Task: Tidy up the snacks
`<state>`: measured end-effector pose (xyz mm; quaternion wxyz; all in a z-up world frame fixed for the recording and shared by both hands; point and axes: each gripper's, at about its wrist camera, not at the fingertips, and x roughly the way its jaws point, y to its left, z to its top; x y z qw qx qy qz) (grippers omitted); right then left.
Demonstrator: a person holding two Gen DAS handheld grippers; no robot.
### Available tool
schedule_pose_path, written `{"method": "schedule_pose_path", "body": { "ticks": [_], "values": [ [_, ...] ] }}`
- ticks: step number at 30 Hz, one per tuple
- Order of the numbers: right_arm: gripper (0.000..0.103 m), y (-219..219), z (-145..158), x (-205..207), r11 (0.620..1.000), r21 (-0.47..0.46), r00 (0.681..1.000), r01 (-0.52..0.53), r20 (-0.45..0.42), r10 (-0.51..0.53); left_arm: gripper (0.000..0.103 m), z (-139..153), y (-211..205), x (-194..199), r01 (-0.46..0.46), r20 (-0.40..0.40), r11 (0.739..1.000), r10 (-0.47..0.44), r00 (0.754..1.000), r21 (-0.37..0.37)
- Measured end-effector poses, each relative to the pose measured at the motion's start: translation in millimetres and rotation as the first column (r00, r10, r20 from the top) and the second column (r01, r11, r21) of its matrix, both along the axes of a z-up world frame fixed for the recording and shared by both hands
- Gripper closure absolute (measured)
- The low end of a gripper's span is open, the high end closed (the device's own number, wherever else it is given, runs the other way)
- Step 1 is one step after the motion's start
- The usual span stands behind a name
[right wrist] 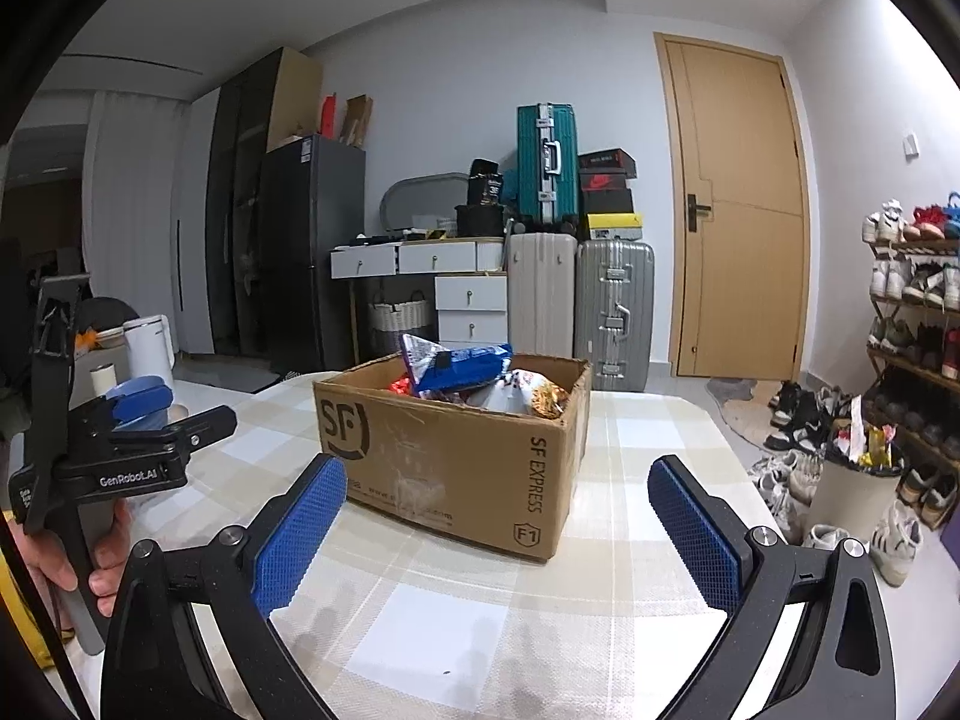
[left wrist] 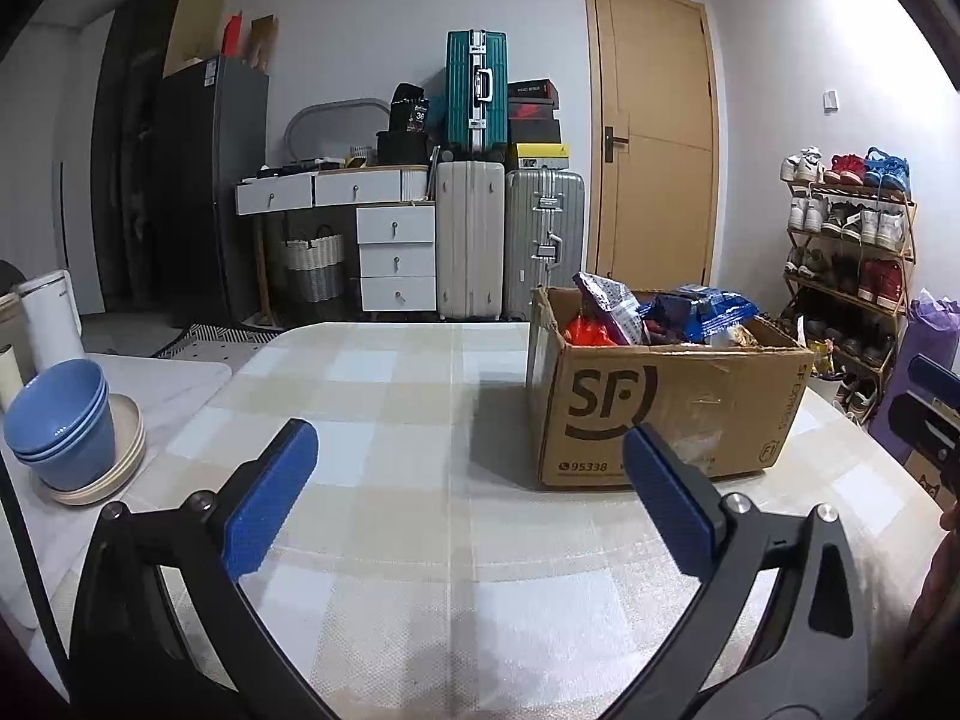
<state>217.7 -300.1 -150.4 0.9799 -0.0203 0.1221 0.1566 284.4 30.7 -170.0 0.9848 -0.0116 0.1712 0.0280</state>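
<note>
A cardboard box (left wrist: pixel 660 414) marked SF stands on the checked tablecloth (left wrist: pixel 390 396), right of centre in the left wrist view. Several snack bags fill it: a blue bag (left wrist: pixel 699 312), a purple-and-white bag (left wrist: pixel 606 303) and a red-orange pack (left wrist: pixel 585 330). My left gripper (left wrist: pixel 471 480) is open and empty, low over the cloth, left of and short of the box. In the right wrist view the box (right wrist: pixel 450 450) sits straight ahead with the blue bag (right wrist: pixel 462 369) on top. My right gripper (right wrist: pixel 498 468) is open and empty just in front of it. A hand (right wrist: pixel 102 558) holds the left gripper (right wrist: pixel 144 420) at the left edge.
Stacked blue bowls (left wrist: pixel 60 420) on beige plates and a white kettle (left wrist: pixel 51 312) stand at the table's left end. A bin with wrappers (right wrist: pixel 858 474) and a shoe rack (right wrist: pixel 918 324) are on the floor to the right. Suitcases (right wrist: pixel 612 306) and a door (right wrist: pixel 738 210) lie behind.
</note>
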Motion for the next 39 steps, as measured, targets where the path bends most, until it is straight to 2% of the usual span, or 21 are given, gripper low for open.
{"method": "schedule_pose_path", "body": {
  "ticks": [6, 13, 39],
  "values": [
    [0.000, -0.7, 0.7, -5.9, 1.000, 0.005, 1.000, -0.012, 0.010, 0.012, 0.001, 0.2, -2.8, 2.1, 0.011, -0.023, 1.000, -0.011, 1.000, 0.003],
    [0.000, -4.2, -0.4, -7.7, 1.000, 0.011, 1.000, -0.009, 0.010, 0.008, 0.001, 16.0, -3.0, -12.6, 0.015, -0.014, 1.000, -0.015, 1.000, -0.007],
    [0.000, -4.5, -0.4, -9.1, 1.000, 0.010, 1.000, -0.005, 0.005, 0.005, 0.001, 11.5, -1.8, -9.3, 0.012, -0.023, 0.999, -0.013, 1.000, -0.031]
  ]
}}
